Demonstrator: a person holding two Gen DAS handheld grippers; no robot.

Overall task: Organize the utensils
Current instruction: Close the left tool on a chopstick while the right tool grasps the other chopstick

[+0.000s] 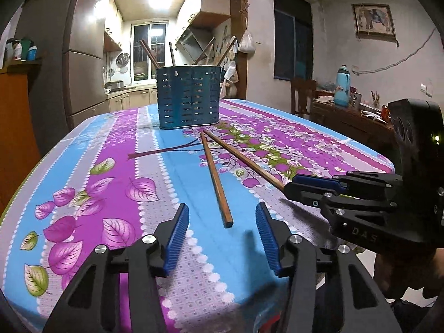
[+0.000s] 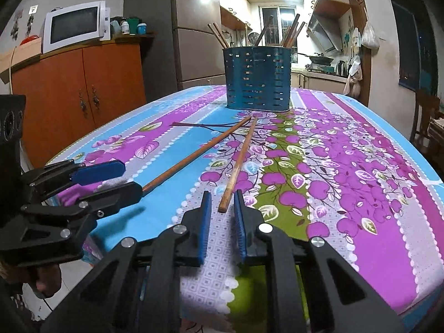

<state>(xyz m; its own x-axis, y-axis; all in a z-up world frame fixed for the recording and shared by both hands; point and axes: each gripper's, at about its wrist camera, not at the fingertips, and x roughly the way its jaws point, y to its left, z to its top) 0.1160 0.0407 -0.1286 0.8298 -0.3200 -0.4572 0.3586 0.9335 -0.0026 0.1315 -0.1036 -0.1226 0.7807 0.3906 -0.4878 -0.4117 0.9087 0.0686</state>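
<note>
Both hand-held grippers sit low at the near edge of the tabletop (image 1: 83, 144), each lined up with one chopstick. Left hand-held gripper (image 1: 222, 230) stands about half open, its blue pads on either side of the left chopstick's (image 1: 215, 177) near end without touching it. Right hand-held gripper (image 2: 222, 216) is narrowed almost shut around the near end of the right chopstick (image 2: 238, 163), though contact is not clear. Both sticks lie flat, converging toward the blue perforated holder (image 2: 258, 80), which stands upright near the far edge with more chopsticks inside.
</note>
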